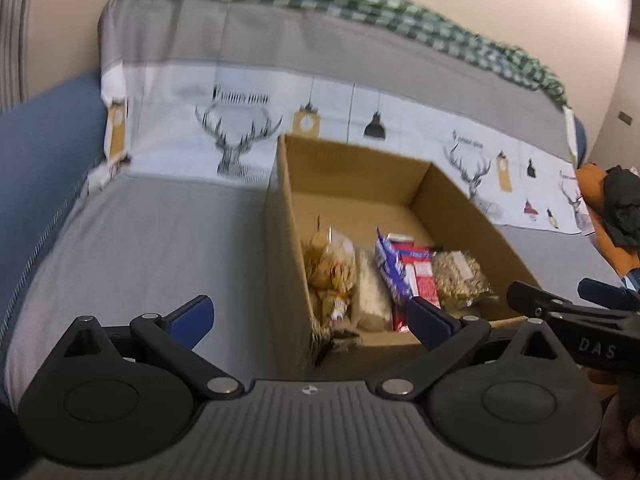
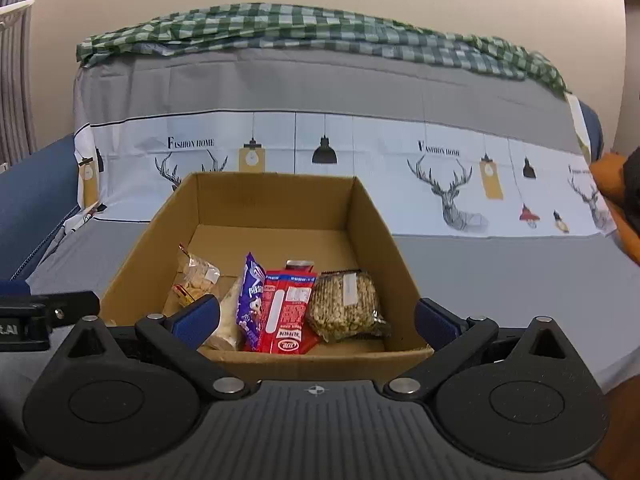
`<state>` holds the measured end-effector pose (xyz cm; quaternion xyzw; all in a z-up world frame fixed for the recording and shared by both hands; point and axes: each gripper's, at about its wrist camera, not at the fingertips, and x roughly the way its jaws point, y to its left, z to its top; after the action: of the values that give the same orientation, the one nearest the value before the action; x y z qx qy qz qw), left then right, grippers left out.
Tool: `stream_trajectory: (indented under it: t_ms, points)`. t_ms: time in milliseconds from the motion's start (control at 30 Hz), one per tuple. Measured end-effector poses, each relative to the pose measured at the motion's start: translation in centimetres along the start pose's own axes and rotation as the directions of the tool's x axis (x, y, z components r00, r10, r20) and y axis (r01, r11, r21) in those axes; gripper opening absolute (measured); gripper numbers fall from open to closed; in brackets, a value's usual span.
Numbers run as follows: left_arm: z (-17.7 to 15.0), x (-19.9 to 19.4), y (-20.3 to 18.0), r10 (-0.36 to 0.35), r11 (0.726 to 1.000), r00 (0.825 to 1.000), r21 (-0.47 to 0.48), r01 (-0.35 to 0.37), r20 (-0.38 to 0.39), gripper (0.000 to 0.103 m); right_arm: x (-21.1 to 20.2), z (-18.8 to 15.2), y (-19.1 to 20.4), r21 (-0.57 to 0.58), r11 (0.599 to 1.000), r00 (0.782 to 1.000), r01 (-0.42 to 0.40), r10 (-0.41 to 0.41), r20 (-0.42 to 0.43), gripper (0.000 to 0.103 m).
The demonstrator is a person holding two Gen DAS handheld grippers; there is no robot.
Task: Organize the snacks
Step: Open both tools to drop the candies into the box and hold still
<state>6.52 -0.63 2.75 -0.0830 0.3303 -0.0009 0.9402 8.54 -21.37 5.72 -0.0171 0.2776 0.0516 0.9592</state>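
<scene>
On a sofa with a grey printed cover (image 2: 480, 280), the cardboard box (image 2: 372, 216) holds the snack packets (image 2: 288, 304) in its near part. Both the left gripper (image 1: 310, 314) and right gripper (image 2: 316, 318) stand wide and hold nothing. Any reach into the box is best made from above, clear of the near wall.

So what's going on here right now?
A person holds two grippers over a cardboard box on a sofa. Both the left gripper and the right gripper are open and hold nothing. Five snack packs stand in a row at the box's near end, among them a red pack and a nut bag.
</scene>
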Motion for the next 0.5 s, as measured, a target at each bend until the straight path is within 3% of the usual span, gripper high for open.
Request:
stream_trajectory:
  t_ms: [167, 500]
  points:
    - [-0.2, 0.9, -1.0, 0.019, 1.0, 0.999, 0.015, -0.018, -0.048, 0.103, 0.2, -0.2, 0.5, -0.02, 0.999, 1.0, -0.026, 0.026, -0.011, 0.102]
    - [-0.5, 1.8, -2.7, 0.058, 0.997, 0.998, 0.056, -0.056, -0.036, 0.102, 0.9, -0.2, -0.6, 0.029, 0.999, 0.999, -0.039, 0.04, -0.034, 0.102]
